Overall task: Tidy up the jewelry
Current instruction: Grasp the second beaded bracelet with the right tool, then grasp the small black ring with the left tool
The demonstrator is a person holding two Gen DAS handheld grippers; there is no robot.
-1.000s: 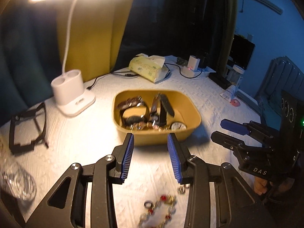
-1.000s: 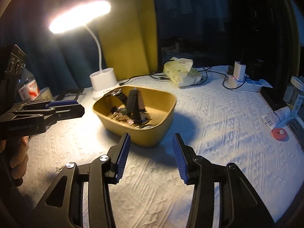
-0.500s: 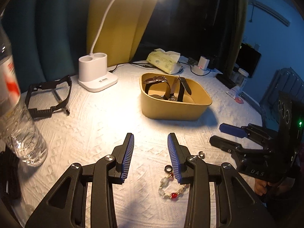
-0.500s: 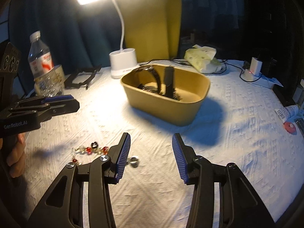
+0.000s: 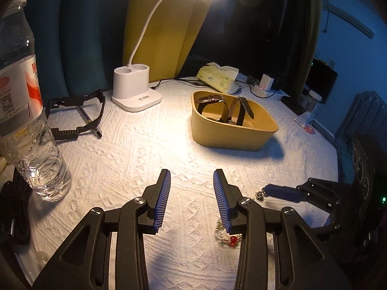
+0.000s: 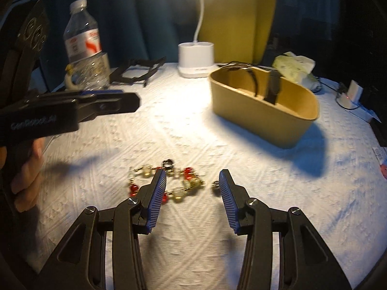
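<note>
A bead bracelet (image 6: 179,184) with red and pale beads lies on the white cloth just beyond my open right gripper (image 6: 192,177). A small ring (image 6: 216,185) lies by its right finger. In the left wrist view the bracelet (image 5: 228,235) shows partly under the right finger of my open, empty left gripper (image 5: 191,176). A yellow tub (image 5: 233,124) holding watches (image 5: 225,107) stands further back; it also shows in the right wrist view (image 6: 263,111). The right gripper shows at the right of the left wrist view (image 5: 280,191), beside a small ring (image 5: 260,194).
A water bottle (image 5: 26,111) stands at the left, also in the right wrist view (image 6: 84,48). A white lamp base (image 5: 135,91), a black frame (image 5: 75,113), a tissue pack (image 5: 217,78) and a charger (image 5: 266,84) sit towards the back.
Both grippers have pulled back from the tub and dropped lower towards the cloth. The bracelet now lies close in front of the right gripper. Both grippers stay open.
</note>
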